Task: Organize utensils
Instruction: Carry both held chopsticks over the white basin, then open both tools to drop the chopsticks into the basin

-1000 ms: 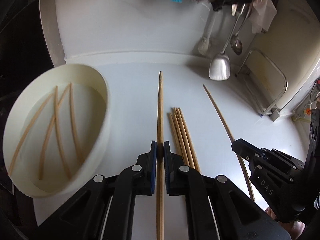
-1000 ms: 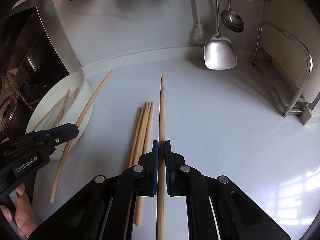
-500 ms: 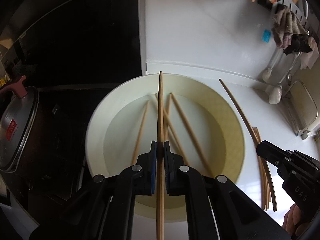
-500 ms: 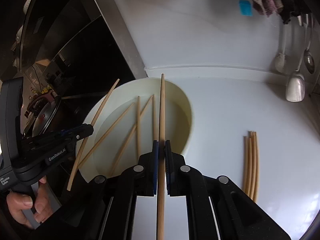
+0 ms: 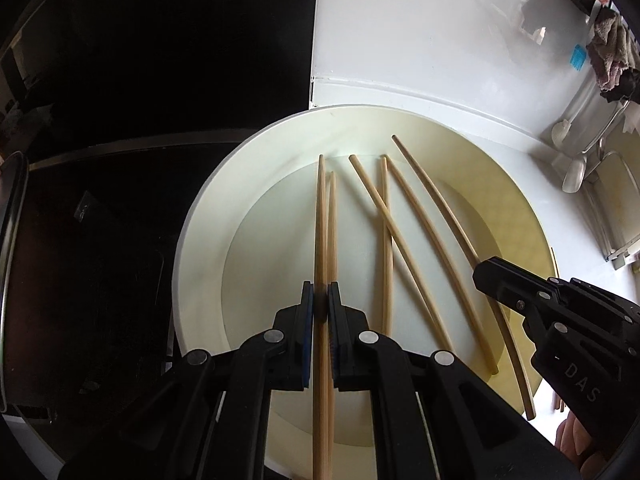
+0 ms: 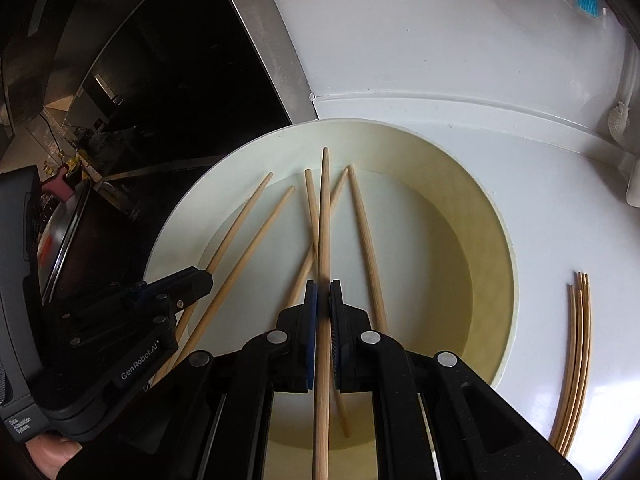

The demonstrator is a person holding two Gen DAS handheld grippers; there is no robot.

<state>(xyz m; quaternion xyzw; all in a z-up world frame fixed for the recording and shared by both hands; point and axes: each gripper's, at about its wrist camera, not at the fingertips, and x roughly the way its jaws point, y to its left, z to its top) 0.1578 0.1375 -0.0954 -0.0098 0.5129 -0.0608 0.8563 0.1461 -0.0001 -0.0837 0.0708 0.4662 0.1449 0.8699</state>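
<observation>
A round basin [image 6: 500,280] stands on the bench [image 6: 560,208], against its left edge and just before the back wall [image 6: 440,32]. Several loose chopsticks [image 5: 386,240] lie crossed in the basin. A bundle of chopsticks [image 6: 576,360] lies on the bench to the right of the basin, apart from it. Left of the bench sits a pot lid [image 6: 68,232]; a rack [image 5: 616,208] stands at far right.

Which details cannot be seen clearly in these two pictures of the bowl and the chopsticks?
- Left wrist view: the rear end of the chopstick in the left gripper is cut off by the bottom edge.
- Right wrist view: the right gripper covers the lower parts of the chopsticks lying in the white bowl.
- Right wrist view: the bundle of chopsticks on the counter is too thin to count.
</observation>
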